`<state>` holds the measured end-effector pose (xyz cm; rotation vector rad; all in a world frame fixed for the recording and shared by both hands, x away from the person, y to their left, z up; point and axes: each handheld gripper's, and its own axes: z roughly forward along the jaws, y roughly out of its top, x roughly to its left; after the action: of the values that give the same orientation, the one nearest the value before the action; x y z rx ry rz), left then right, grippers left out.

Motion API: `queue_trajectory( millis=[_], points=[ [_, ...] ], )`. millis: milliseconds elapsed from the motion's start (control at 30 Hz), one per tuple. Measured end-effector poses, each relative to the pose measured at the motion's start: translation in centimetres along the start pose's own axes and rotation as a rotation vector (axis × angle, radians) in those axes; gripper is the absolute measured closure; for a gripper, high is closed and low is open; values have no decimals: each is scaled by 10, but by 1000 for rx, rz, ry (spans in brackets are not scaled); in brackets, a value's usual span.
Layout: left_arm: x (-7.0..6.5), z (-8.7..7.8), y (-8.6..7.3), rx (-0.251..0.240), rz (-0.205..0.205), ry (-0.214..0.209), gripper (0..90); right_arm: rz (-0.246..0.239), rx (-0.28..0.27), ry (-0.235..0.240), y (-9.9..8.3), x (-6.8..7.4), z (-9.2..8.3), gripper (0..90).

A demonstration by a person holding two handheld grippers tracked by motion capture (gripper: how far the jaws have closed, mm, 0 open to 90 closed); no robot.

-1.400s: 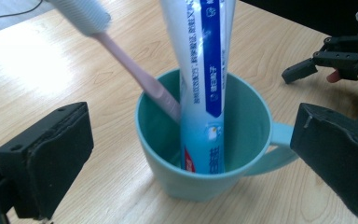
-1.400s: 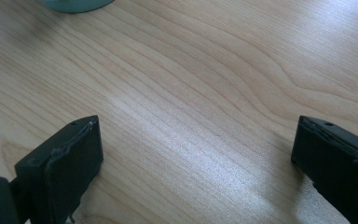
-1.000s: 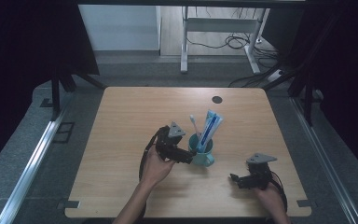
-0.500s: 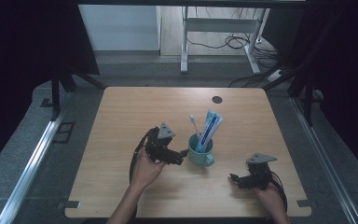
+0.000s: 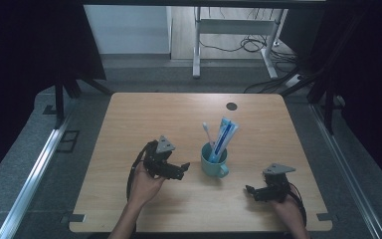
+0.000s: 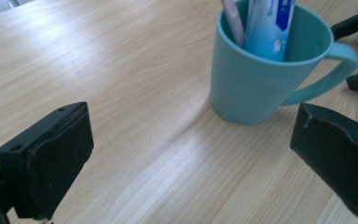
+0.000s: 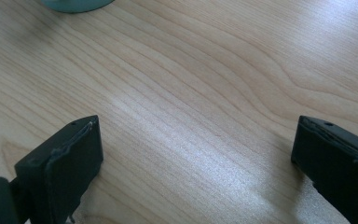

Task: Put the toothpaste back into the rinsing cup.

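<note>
One teal mug point(image 5: 214, 162) stood upright on the wooden table point(image 5: 144, 114), right of centre, handle toward the near-right corner. Inside it were two items: one toothbrush point(image 5: 207, 133) and one blue-and-white toothpaste tube point(image 5: 225, 138), both leaning up out of the rim. Two grippers were at the table. The left gripper point(image 5: 183, 169) sat just left of the mug, jaws spread wide with nothing between them, not touching the mug. The right gripper point(image 5: 250, 190) was near the front edge, right of the mug and apart from it, jaws likewise wide apart over bare wood. One dark round hole point(image 5: 232, 106) sat near the far edge.
</note>
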<state>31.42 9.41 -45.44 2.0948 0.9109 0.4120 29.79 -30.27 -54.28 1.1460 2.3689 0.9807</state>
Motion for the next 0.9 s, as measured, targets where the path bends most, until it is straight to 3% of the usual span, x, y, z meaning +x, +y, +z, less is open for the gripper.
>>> queue_trajectory(
  millis=[500,900],
  points=[
    [16,-17,-28,-8,-56,37,0,-1,-1,-1,0,0,0,20],
    [24,-29,-48,6,-66,77,0,1,0,-1,0,0,0,22]
  ],
)
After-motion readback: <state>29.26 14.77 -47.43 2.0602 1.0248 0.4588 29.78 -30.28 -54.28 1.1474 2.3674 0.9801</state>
